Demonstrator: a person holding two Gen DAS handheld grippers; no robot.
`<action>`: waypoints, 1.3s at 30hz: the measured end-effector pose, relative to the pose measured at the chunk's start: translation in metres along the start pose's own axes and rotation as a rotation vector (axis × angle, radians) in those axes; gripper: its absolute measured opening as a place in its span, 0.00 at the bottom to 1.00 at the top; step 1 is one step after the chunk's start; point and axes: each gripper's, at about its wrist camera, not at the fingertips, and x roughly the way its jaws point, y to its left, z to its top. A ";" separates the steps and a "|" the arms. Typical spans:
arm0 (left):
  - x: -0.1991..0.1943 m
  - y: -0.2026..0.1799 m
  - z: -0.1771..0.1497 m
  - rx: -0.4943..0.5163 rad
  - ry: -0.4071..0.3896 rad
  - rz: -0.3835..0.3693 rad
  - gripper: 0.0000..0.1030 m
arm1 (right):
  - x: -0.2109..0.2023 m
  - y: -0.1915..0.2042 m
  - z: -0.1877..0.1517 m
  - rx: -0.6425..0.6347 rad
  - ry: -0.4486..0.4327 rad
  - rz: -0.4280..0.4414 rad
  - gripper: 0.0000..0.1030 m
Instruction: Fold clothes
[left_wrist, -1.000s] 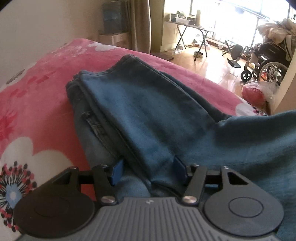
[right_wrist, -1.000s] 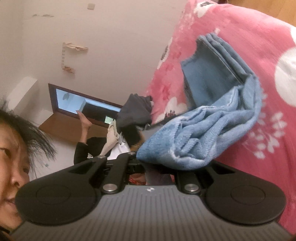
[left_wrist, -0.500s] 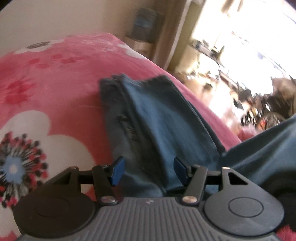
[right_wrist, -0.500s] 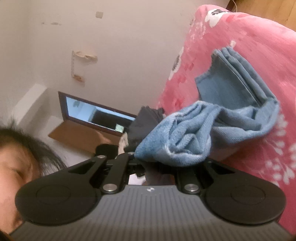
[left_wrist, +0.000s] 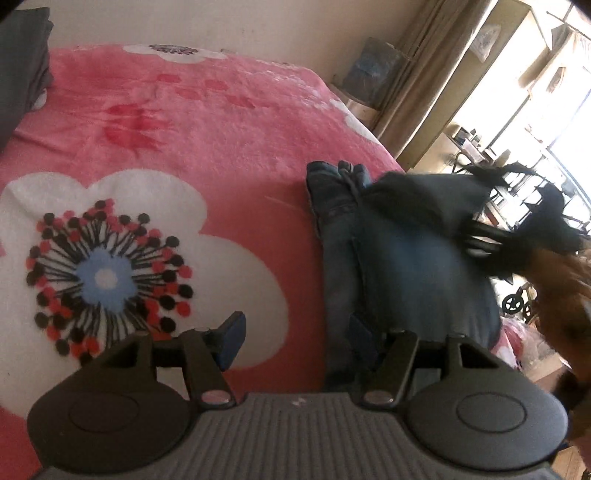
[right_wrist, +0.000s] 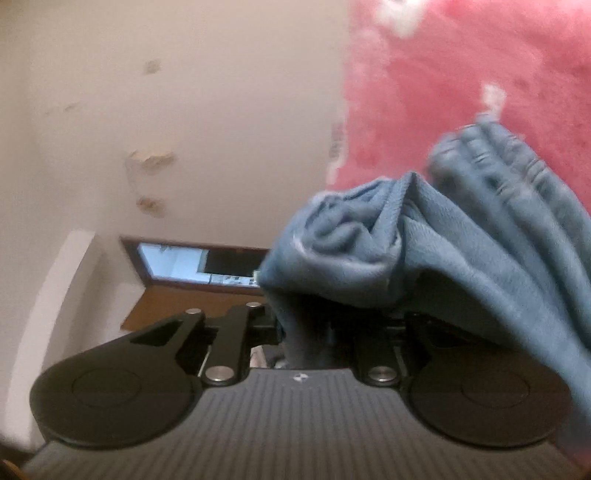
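Two hand-held grippers | left (left_wrist: 295, 338) apart, empty | right (right_wrist: 325, 325) clamps jeans (right_wrist: 461, 251)

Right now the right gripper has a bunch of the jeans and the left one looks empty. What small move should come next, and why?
Probably carry the right gripper across and lay its bunched denim flat over the jeans on the pink blanket, finishing the fold. That gripper is shut on raised fabric, while the left gripper is open and holds nothing, its fingers straddling the jeans' near edge.
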 end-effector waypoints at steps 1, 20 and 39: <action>0.000 -0.001 0.000 0.004 0.000 0.002 0.63 | 0.005 -0.006 0.008 0.022 0.000 0.004 0.28; 0.001 -0.008 -0.006 -0.042 -0.002 -0.067 0.65 | -0.048 -0.004 0.030 -0.193 -0.171 -0.228 0.73; 0.001 -0.021 -0.026 -0.067 0.025 -0.147 0.67 | -0.084 -0.062 -0.046 -0.090 -0.069 -0.473 0.69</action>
